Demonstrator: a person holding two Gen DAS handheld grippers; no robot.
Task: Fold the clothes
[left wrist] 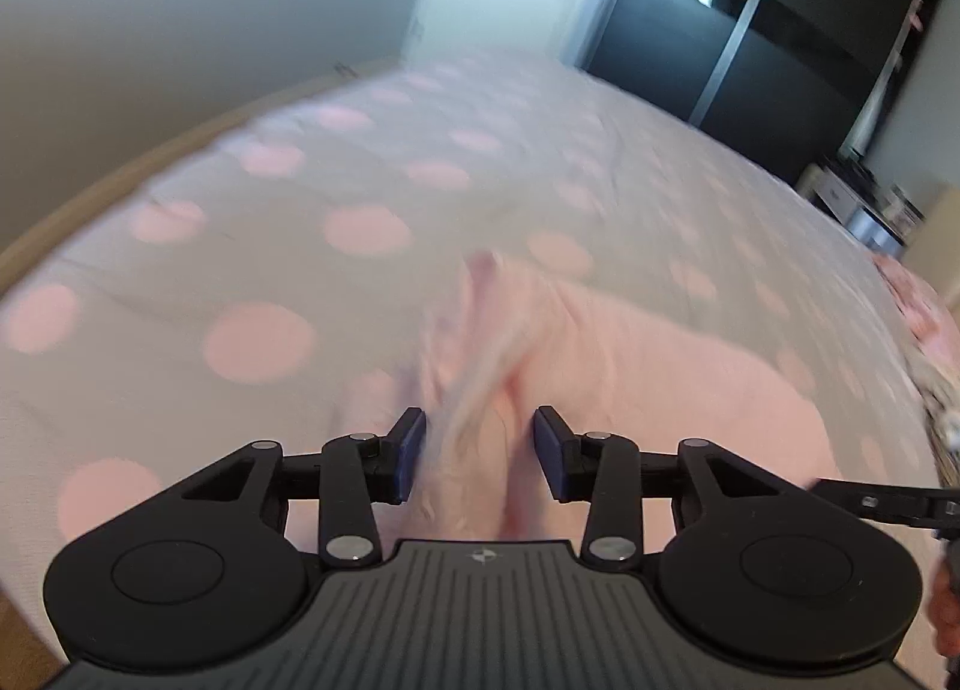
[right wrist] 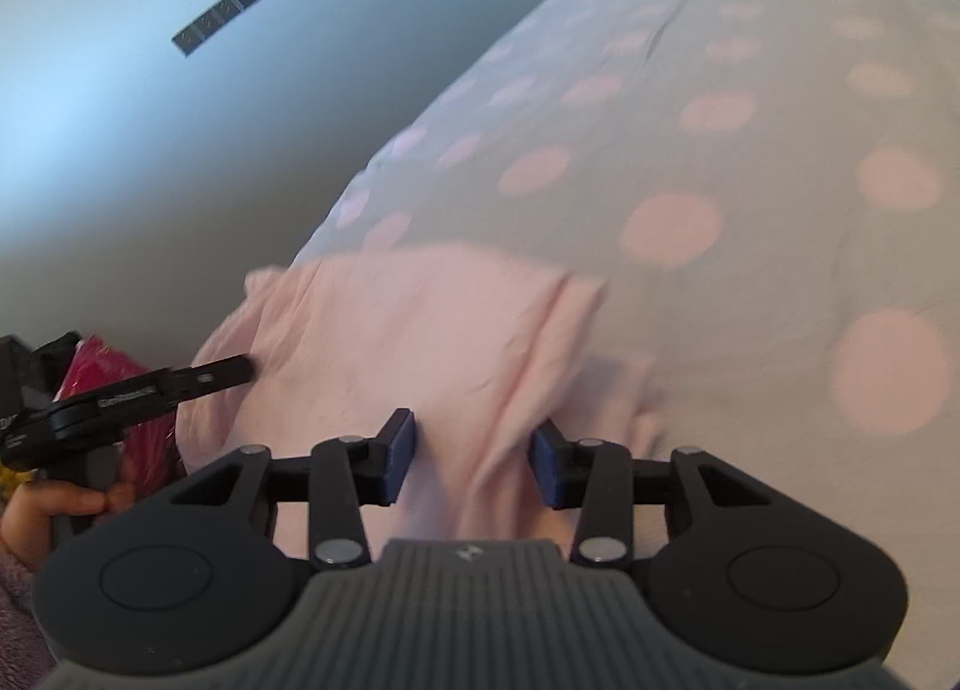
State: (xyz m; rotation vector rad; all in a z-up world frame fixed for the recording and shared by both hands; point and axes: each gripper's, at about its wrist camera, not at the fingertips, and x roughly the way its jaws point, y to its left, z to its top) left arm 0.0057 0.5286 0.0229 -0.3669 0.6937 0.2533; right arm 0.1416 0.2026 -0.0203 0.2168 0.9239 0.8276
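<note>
Between the blue pads of the left gripper (left wrist: 478,453) a ridge of the pink garment (left wrist: 630,366) runs forward, yet the jaws stand apart and do not pinch it; the right gripper (right wrist: 472,459) is likewise parted, with a fold of the same garment passing between its pads untouched. Ahead of both grippers the cloth lies rumpled on the bed (left wrist: 270,246), over a pale cover with pink dots. The step looks like letting go after laying the cloth down, or taking a fresh hold; blur leaves this uncertain. To do it well, I would set each gripper over one clean edge, not a bunched ridge, close on a single layer, and keep both hands level so the fold lands square.
</note>
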